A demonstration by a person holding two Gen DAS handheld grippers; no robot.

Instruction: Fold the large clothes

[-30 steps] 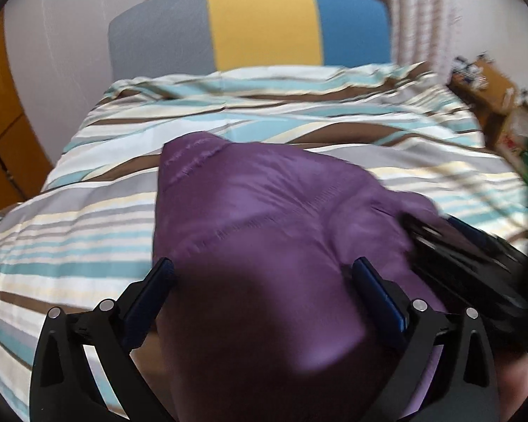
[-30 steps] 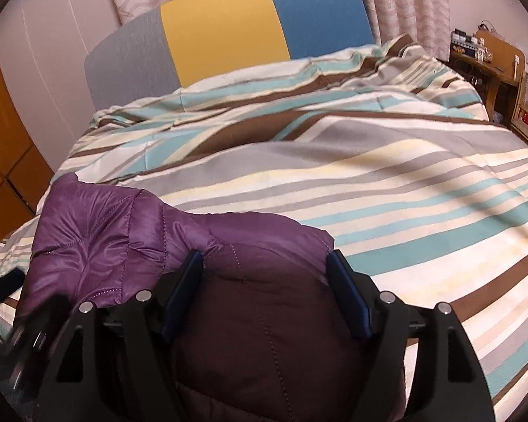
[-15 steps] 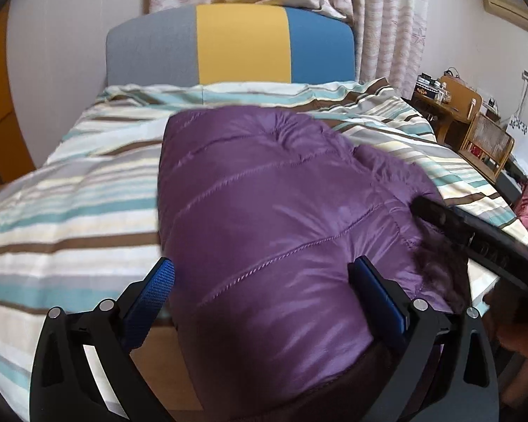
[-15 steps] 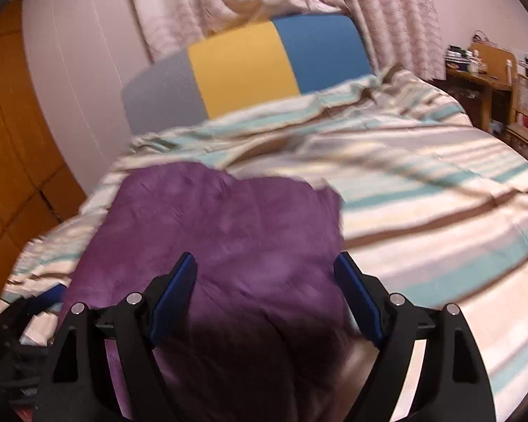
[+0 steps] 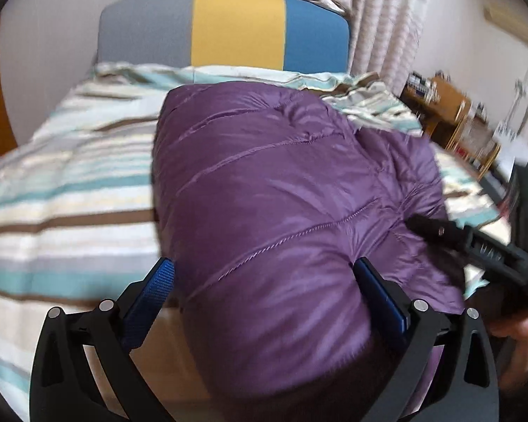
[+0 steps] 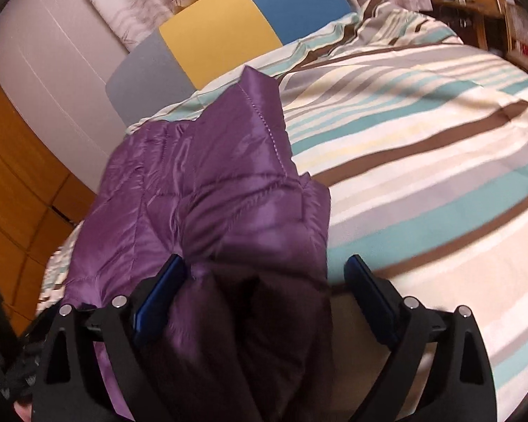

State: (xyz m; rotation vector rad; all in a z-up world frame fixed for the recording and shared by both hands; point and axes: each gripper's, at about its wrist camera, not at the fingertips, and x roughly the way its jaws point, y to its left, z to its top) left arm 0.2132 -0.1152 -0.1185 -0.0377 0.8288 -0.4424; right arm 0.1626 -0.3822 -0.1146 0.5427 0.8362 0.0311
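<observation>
At the bottom of the right wrist view, the right claw [image 6: 264, 292] is seen spread wide; its jaws have just been opening, and the dark folded edge of the purple quilted jacket [image 6: 207, 190] lies between them, touching the left pad while the right pad stands clear. At the bottom of the left wrist view, the left claw [image 5: 264, 292] is also spread, with a thick bulge of the jacket [image 5: 281, 190] filling the gap; whether it is truly pinched cannot be told. Further up, the jacket is laid over the near edge of the striped bed [image 6: 422, 147]. The fold would be done well if both edges are released level and the padding is pressed flat. Farthest, the coloured headboard [image 5: 236, 28] is seen.
</observation>
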